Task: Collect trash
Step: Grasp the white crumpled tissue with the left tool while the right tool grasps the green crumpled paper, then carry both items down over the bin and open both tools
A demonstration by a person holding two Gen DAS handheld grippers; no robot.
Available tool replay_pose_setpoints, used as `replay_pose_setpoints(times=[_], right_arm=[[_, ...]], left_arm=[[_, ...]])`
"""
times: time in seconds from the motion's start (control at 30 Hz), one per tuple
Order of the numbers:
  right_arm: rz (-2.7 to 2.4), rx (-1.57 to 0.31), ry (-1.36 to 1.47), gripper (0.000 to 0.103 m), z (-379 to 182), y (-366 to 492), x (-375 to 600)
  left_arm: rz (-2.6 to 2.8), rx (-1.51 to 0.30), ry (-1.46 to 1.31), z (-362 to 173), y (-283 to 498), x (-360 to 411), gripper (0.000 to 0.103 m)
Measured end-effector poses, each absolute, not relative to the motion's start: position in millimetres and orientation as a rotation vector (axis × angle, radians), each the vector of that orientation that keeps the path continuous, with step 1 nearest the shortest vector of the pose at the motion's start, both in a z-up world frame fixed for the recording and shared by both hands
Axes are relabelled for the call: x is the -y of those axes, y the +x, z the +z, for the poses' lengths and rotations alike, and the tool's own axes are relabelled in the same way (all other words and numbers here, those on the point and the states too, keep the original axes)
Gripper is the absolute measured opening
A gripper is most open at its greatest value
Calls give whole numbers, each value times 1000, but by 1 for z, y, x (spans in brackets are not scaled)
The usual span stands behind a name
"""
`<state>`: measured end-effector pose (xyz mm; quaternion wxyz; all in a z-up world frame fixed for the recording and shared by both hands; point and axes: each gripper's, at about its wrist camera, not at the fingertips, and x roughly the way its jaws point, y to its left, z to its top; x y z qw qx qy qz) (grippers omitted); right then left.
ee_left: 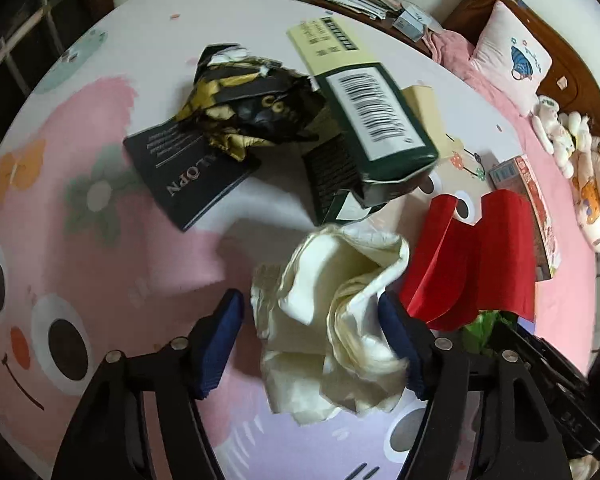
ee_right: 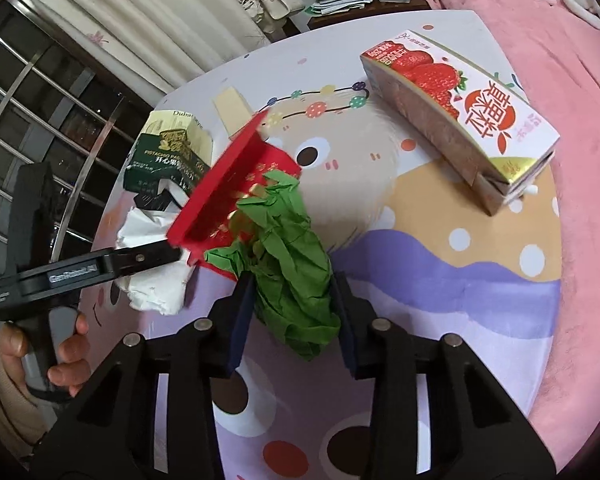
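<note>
Barred window point(ee_right: 40, 120), cream curtain point(ee_right: 148, 20), pink bed point(ee_right: 560, 40)

Trash crowded the far half of the counter point(ee_left: 100, 60): a crumpled black wrapper point(ee_left: 252, 104), a green carton point(ee_left: 364, 120) and a red card point(ee_left: 472, 256) stood packed together, while a strawberry box point(ee_right: 460, 120) blocked the right side. Open cloth lay nearer, at left.
</note>
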<state>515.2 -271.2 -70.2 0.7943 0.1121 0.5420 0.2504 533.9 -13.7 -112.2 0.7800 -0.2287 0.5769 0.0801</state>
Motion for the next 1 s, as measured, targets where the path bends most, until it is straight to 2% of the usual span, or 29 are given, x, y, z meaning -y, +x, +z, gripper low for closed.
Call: replay_pose_setpoints(times=[0.03,0.13,0.23,0.3,0.47,0.77,1.0], right_arm=[[538,-1164,244,34,-68,513,272],[527,-1159,254,34,-60,503,277],[515,-1156,267,34,-54,493,283],[508,-1154,263,33,-50,484,286],[499,-1150,262,33,-38,459,288],[500,-1115,250,33,-10,405,272],[489,-1100,249,33,8,348,243]], left_arm=[[160,-1240,-490,-113,536,17,56],[165,-1231,-477,-113,538,26,53],[171,-1202,-466,-107,536,32,38],[159,-1201,-477,-104,534,34,35],[155,-1179,-452,-93,516,44,31],[109,-1097,-372,-35,455,44,31],[56,-1053,-328,1,373,16,31]])
